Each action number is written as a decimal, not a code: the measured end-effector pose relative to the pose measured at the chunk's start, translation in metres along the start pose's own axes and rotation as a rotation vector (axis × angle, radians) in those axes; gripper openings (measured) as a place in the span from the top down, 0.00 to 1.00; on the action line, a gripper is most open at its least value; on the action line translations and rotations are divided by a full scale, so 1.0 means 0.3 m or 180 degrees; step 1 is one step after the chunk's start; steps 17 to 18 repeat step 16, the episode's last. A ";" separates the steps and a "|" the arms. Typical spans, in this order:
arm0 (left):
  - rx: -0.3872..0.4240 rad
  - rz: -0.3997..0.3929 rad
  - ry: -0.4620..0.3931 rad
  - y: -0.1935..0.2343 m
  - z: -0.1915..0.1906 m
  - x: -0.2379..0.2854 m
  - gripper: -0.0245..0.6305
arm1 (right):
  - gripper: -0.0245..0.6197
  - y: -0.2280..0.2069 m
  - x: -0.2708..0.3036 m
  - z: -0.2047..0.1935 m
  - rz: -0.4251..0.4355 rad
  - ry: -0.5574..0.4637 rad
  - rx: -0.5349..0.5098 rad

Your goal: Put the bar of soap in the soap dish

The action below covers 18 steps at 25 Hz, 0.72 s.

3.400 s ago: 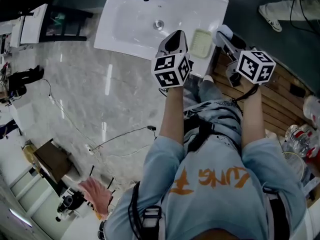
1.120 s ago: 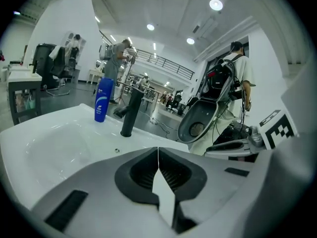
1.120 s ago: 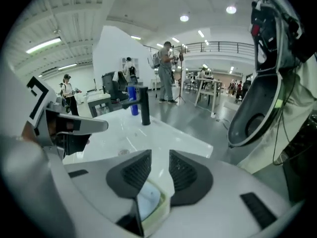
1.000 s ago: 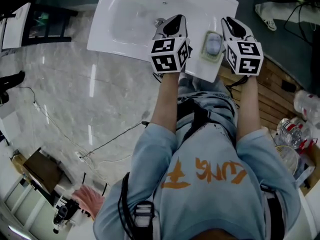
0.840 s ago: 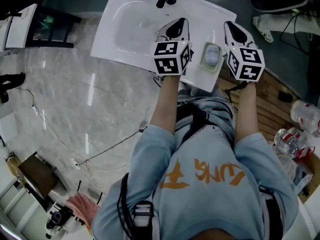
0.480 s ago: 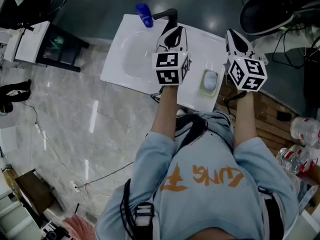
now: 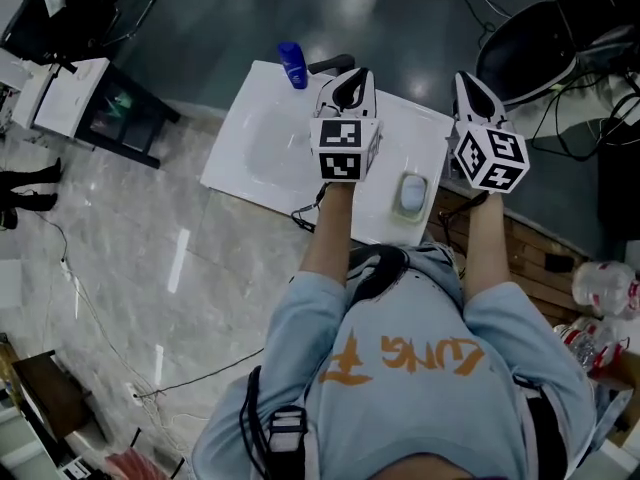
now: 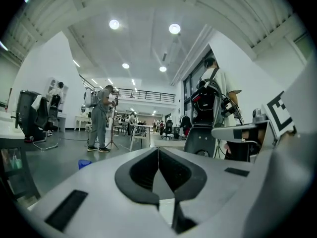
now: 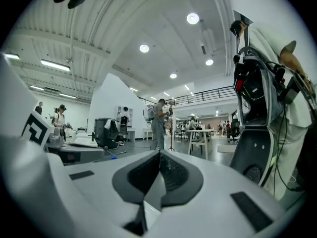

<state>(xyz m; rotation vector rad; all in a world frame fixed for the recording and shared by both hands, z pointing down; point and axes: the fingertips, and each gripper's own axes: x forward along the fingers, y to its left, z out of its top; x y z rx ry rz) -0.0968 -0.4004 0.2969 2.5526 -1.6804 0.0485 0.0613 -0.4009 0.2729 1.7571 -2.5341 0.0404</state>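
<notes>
White washbasin (image 7: pixel 262 143) below: the left gripper (image 7: pixel 350 78) and right gripper (image 7: pixel 466 80) are both clenched on nothing (pads meeting). Between them, the pale, rounded bar of soap (image 7: pixel 412 194) lies in the soap dish (image 7: pixel 410 217) on the basin's near right corner.

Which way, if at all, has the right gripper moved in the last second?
Yes. The right gripper has risen away from the soap dish.

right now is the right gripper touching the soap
Apart. Right gripper view shows the right gripper shut, empty; head view shows the soap in the dish, clear of it.
</notes>
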 end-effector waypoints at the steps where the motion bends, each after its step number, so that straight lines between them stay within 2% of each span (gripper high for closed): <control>1: 0.0012 0.0011 0.0002 0.000 0.000 -0.003 0.93 | 0.92 0.001 0.000 0.003 0.0005 -0.0012 -0.0010; 9: -0.0004 0.0144 -0.0020 0.040 0.006 -0.056 0.93 | 0.92 0.057 -0.004 0.022 0.0104 -0.0053 -0.0111; 18: -0.0035 0.0165 -0.0007 0.047 -0.015 -0.089 0.93 | 0.92 0.074 -0.023 0.023 0.0105 -0.0057 -0.0173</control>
